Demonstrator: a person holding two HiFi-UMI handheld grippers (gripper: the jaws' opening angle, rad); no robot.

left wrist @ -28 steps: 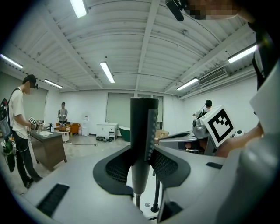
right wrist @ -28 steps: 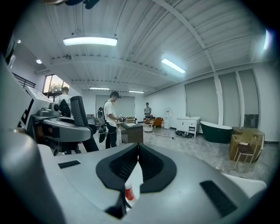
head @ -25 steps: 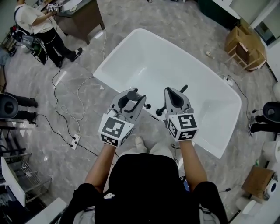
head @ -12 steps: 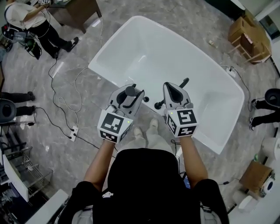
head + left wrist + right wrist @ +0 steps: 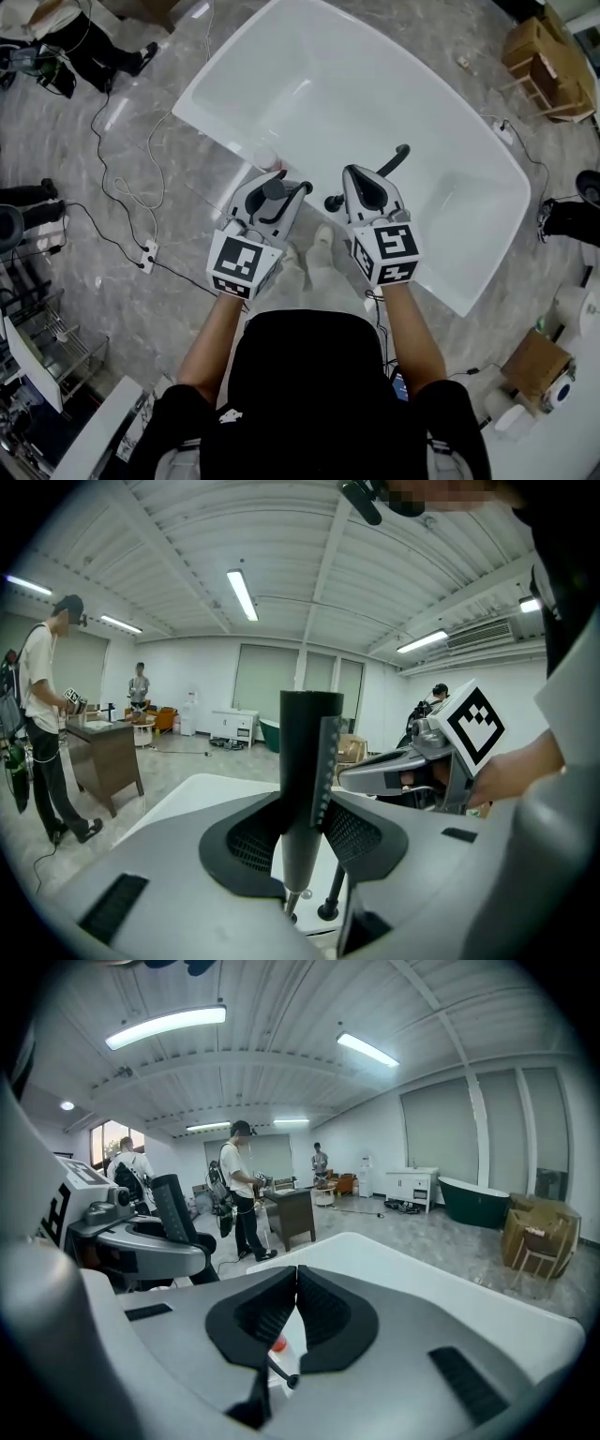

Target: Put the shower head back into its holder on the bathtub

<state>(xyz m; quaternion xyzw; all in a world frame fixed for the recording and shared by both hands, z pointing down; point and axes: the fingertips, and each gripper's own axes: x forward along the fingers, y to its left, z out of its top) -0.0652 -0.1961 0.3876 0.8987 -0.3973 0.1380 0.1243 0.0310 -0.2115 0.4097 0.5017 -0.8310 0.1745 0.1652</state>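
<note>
**A:** From the head view, how far along?

**B:** See the shower head clamped in the left gripper, over the near rim of the bathtub, at 9 o'clock of the right gripper. Judge it carried to the tub but not yet seated. Left to do: find the holder, lower the handle in, let go.

**A:** And the holder?

**B:** Cannot pick it out. Spot a black spout at 1 o'clock of the right gripper and a black knob between the two grippers. Could sit near those, but only a guess.

**A:** Left gripper view?

**B:** Shows jaws part-way apart, pressed from both sides on the dark upright shower head. Cannot make out a spray face or any hose.

**A:** Right gripper view?

**B:** Shows jaws closed together on nothing, white tub rim beyond. Glimpse a small red spot under them, too small to name.
</note>
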